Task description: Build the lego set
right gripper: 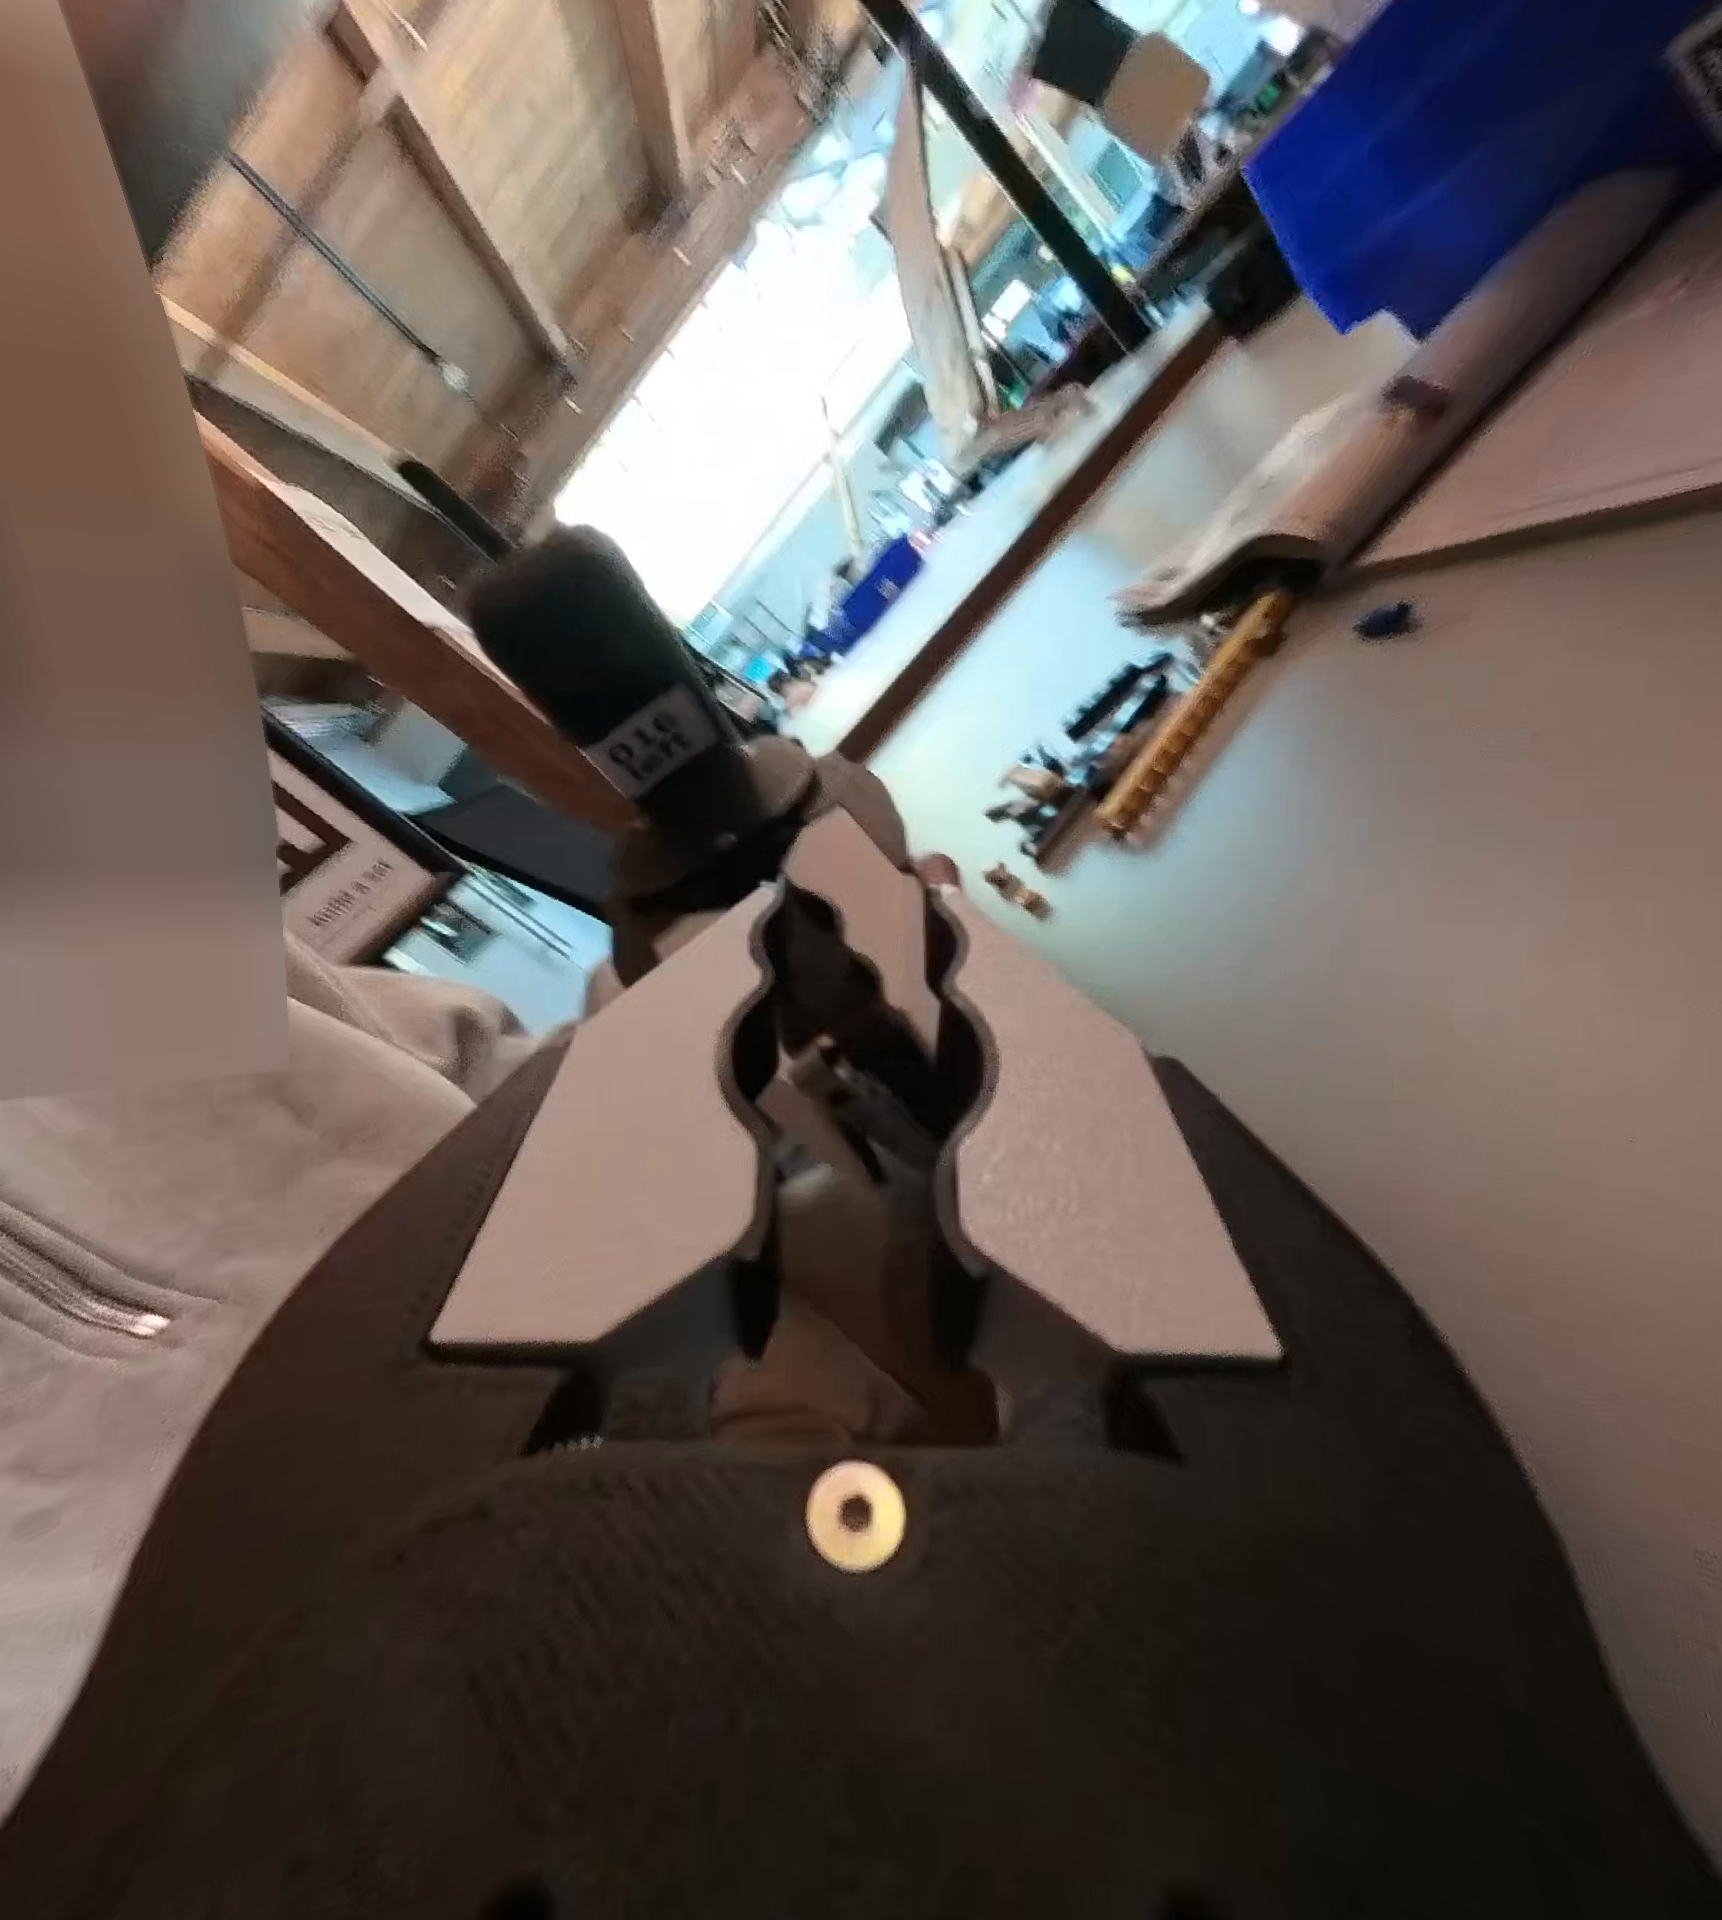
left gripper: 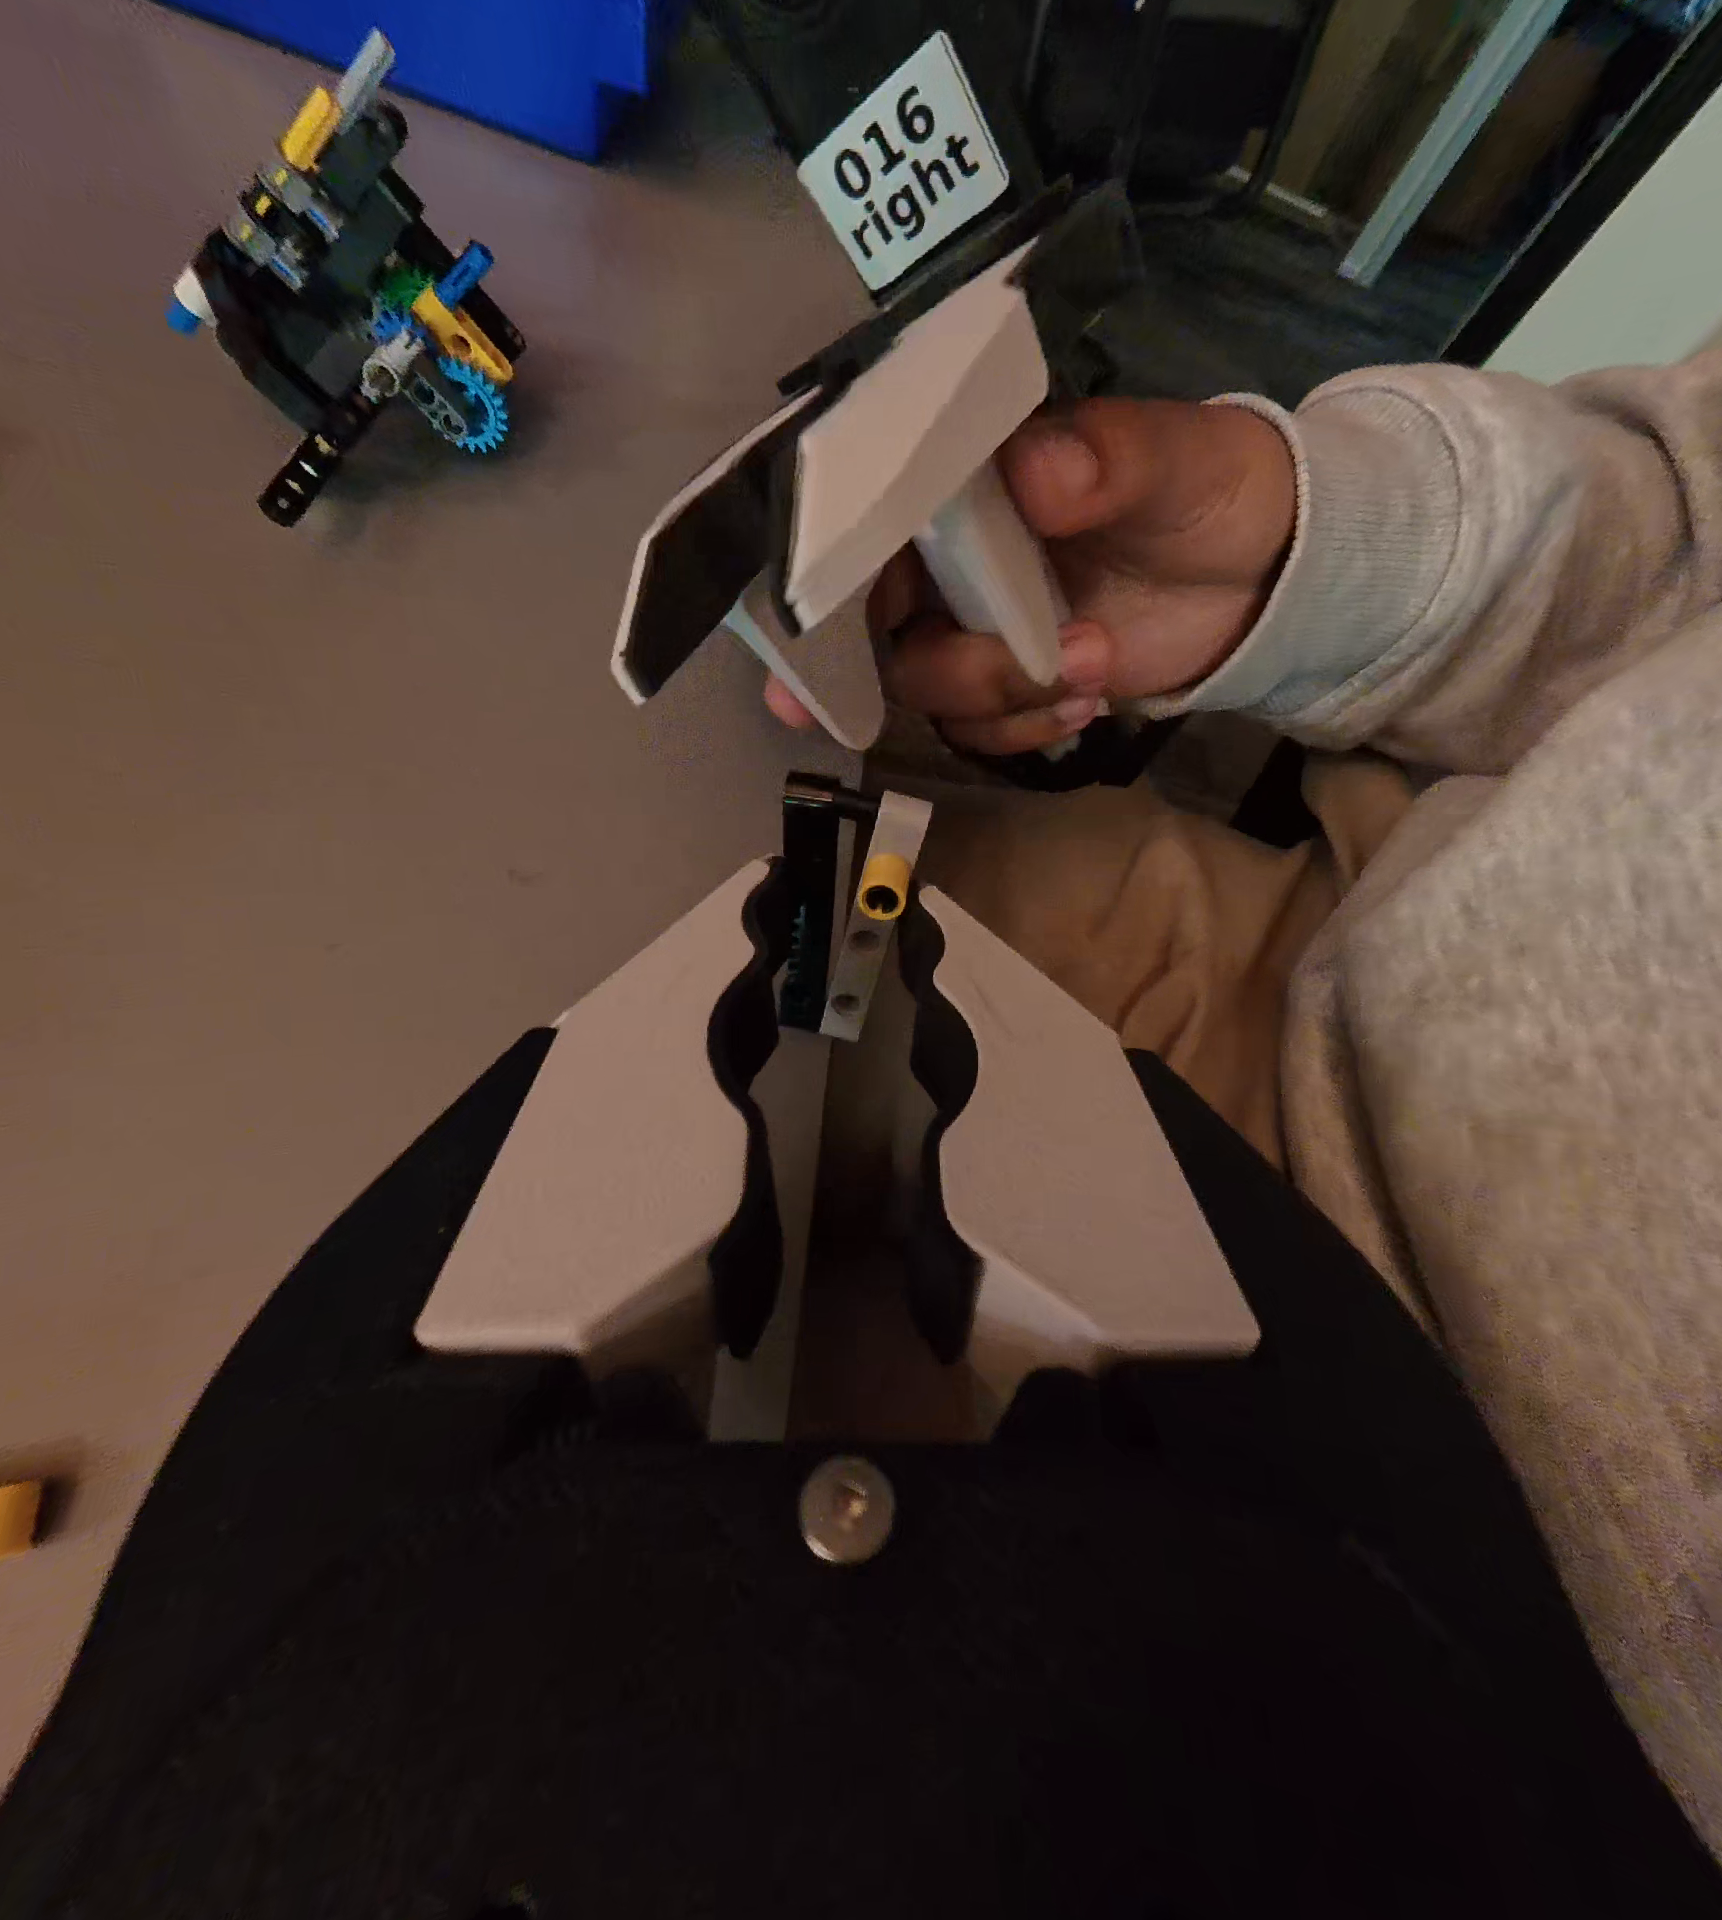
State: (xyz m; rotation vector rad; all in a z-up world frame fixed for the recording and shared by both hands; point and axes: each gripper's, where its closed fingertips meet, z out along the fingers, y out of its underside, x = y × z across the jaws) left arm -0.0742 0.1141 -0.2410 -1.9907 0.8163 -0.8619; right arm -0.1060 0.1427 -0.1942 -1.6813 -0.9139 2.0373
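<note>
My left gripper point(left gripper: 841, 894) is shut on a small lego piece point(left gripper: 862, 966): a grey holed beam with a yellow pin point(left gripper: 883, 885), next to a black beam with a teal toothed part point(left gripper: 803, 935). My right gripper point(left gripper: 732, 707), held in a hand, hovers just above that piece with its tips pointing down at it. Its jaws stand a little apart, and nothing shows between them. In the right wrist view the right gripper point(right gripper: 852, 894) looks straight at the left gripper point(right gripper: 691, 790). The part-built model point(left gripper: 348, 281), black with yellow, blue and green parts, stands on the table at the far left.
A blue bin point(left gripper: 483, 52) stands behind the model. A yellow beam point(right gripper: 1189, 717), black pieces point(right gripper: 1117, 696), a small blue piece point(right gripper: 1382, 620) and an open booklet point(right gripper: 1252, 520) lie on the table. A grey-sleeved arm point(left gripper: 1563, 935) fills the right side.
</note>
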